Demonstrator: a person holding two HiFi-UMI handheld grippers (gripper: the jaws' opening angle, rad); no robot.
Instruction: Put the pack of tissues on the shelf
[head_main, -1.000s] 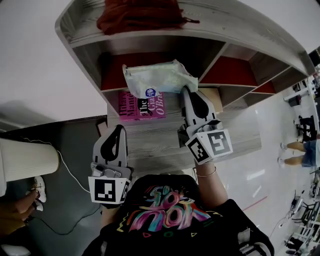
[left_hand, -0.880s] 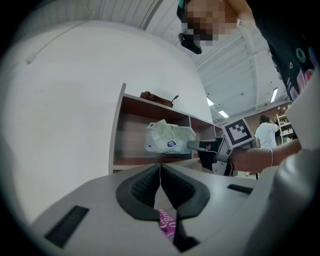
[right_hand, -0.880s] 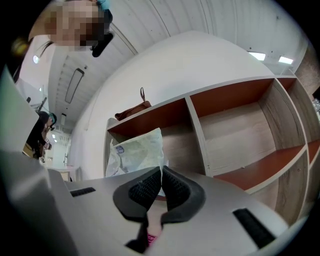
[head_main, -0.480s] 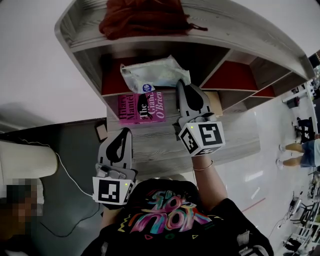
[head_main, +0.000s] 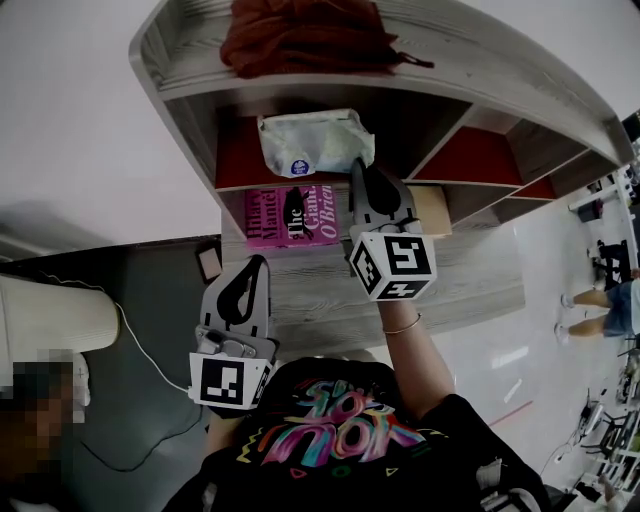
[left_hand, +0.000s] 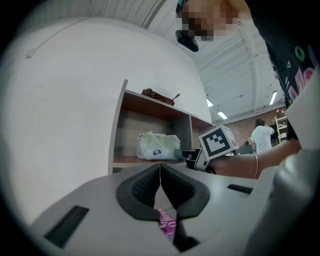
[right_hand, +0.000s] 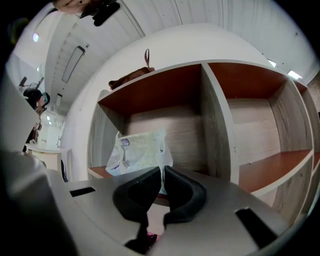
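The pack of tissues (head_main: 310, 140), pale green plastic with a blue round sticker, sits in the left cubby of the grey wooden shelf (head_main: 172, 88). In the left gripper view the pack (left_hand: 157, 146) seems to rest on the cubby's red-brown board. My right gripper (head_main: 358, 168) is shut on its right edge, and a thin flap of the pack (right_hand: 137, 152) shows between the tips of my right gripper (right_hand: 162, 172). My left gripper (head_main: 253, 268) is low over the lower ledge, left of the right gripper. Its own view shows my left gripper (left_hand: 160, 167) shut on nothing.
A pink book (head_main: 290, 215) lies on the ledge under the cubby, with a cardboard box (head_main: 432, 210) to its right and a phone (head_main: 211, 264) to its left. A dark red cloth (head_main: 300, 35) lies on the shelf top. The cubbies to the right hold nothing.
My right gripper has carried the pack up and forward, from in front of the shelf into the left cubby. My left gripper has hardly moved.
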